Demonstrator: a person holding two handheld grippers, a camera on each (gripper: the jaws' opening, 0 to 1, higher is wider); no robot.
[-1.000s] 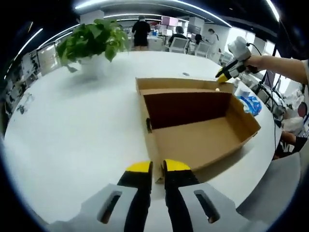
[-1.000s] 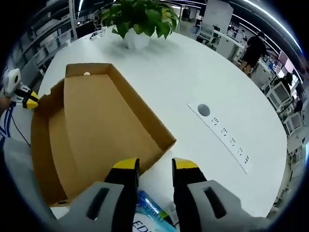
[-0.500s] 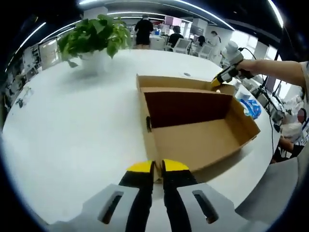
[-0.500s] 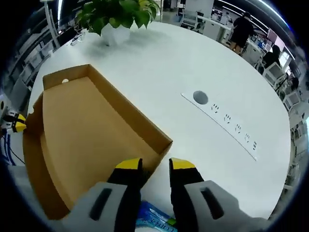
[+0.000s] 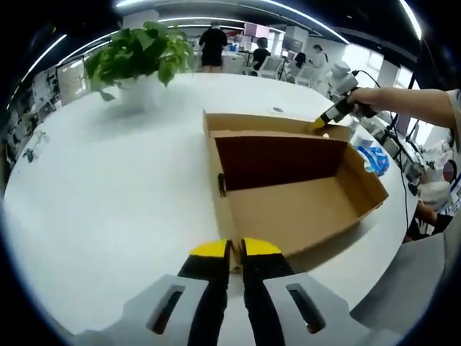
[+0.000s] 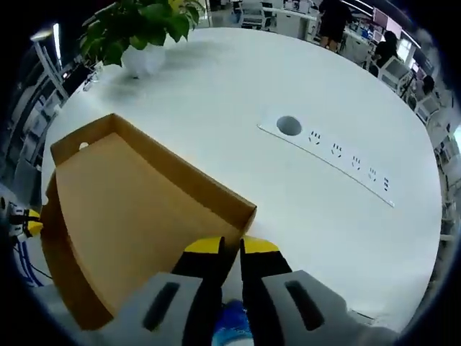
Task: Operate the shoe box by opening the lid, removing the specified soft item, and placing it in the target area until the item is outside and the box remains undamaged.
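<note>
On the white desk [image 5: 108,187] one cardboard shoe box [image 5: 288,194] lies open, its long axis running from the left tool [image 5: 229,249] away toward the far edge, where the lid [image 5: 266,124] stands up from the back wall. In the left gripper view, one potted plant [image 5: 140,61] sits far left on the desk, well apart from the box. The left tool's yellow-tipped jaws are clenched on the box's near corner, the cardboard edge pinched between them. The box's inner floor looks bare brown; the dark back wall hides little. Further right, the right tool [image 5: 325,119], held by a person's hand [image 5: 371,97], meets the top edge of the lid at its far corner. A blue-and-white soft packet [image 5: 374,157] lies on the desk just beside the box's right wall, partly hidden behind it.

In the right gripper view, the right tool's [image 6: 230,246] jaws are closed on the corner of the brown lid panel [image 6: 130,216]. The packet [image 6: 230,321] peeks out between the tool's arms, mostly cut off. One strip of sockets [image 6: 338,155] lies at right.
</note>
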